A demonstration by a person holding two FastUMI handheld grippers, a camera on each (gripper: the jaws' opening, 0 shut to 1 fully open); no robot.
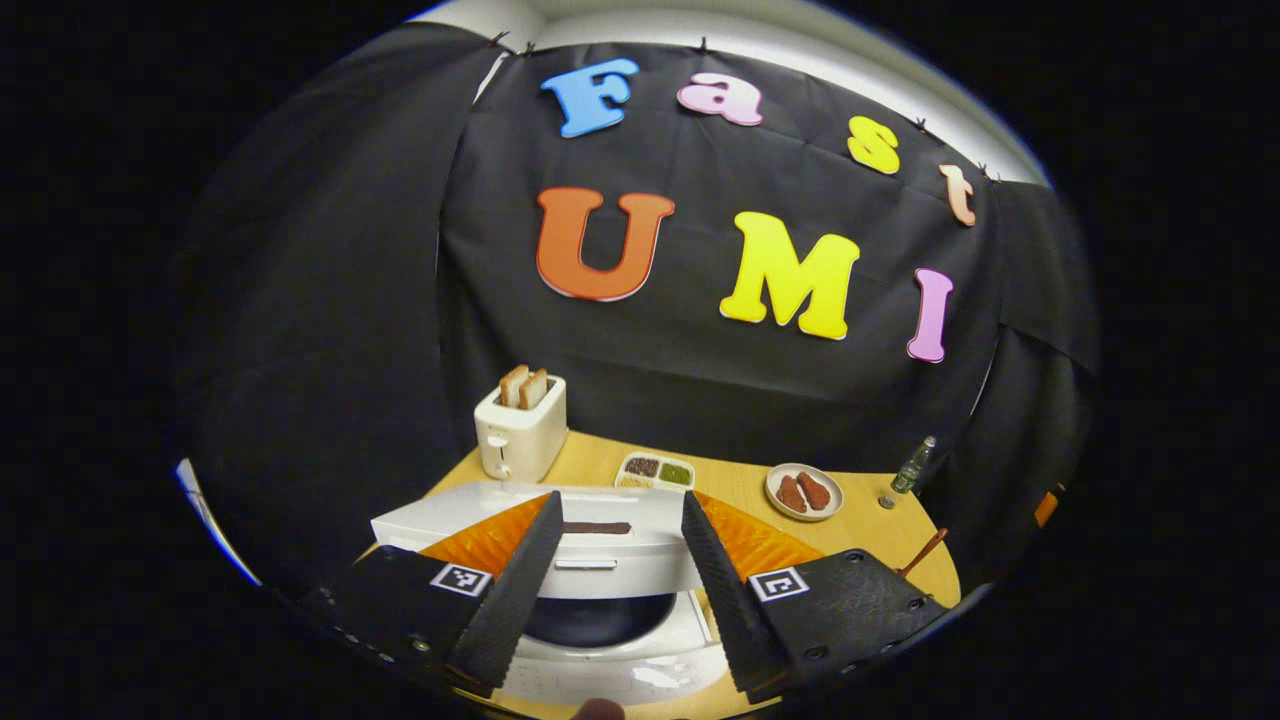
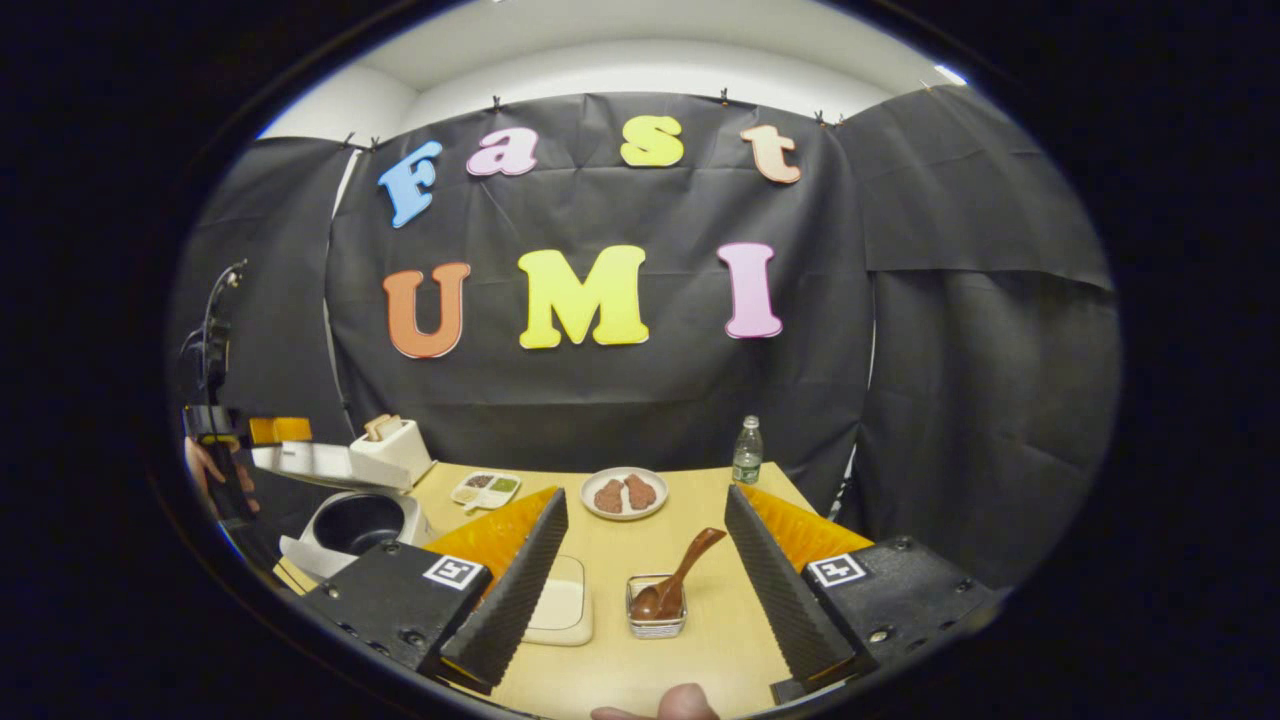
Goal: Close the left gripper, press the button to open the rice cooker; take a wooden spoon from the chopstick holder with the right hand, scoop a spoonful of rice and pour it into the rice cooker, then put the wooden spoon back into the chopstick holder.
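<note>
The white rice cooker point(image 1: 610, 665) stands open right under my left gripper point(image 1: 620, 500). Its lid point(image 1: 470, 505) is raised and the dark inner pot point(image 1: 600, 620) shows between the fingers. That gripper is open and holds nothing. In the right gripper view the same cooker point(image 2: 350, 525) sits at the left with its lid up. The wooden spoon point(image 2: 682, 580) rests bowl-down in the small mesh chopstick holder point(image 2: 655, 625), handle leaning up to the right. My right gripper point(image 2: 646, 495) hangs open above and before it, apart from the spoon. A cream square dish point(image 2: 562, 606) lies left of the holder.
Along the back of the wooden table point(image 2: 690, 510) stand a white toaster point(image 1: 520, 430) with bread, a divided condiment tray point(image 1: 655, 470), a plate of brown pieces point(image 2: 624, 493) and a small bottle point(image 2: 747, 452). A hand point(image 2: 205, 465) holds the left gripper at the far left.
</note>
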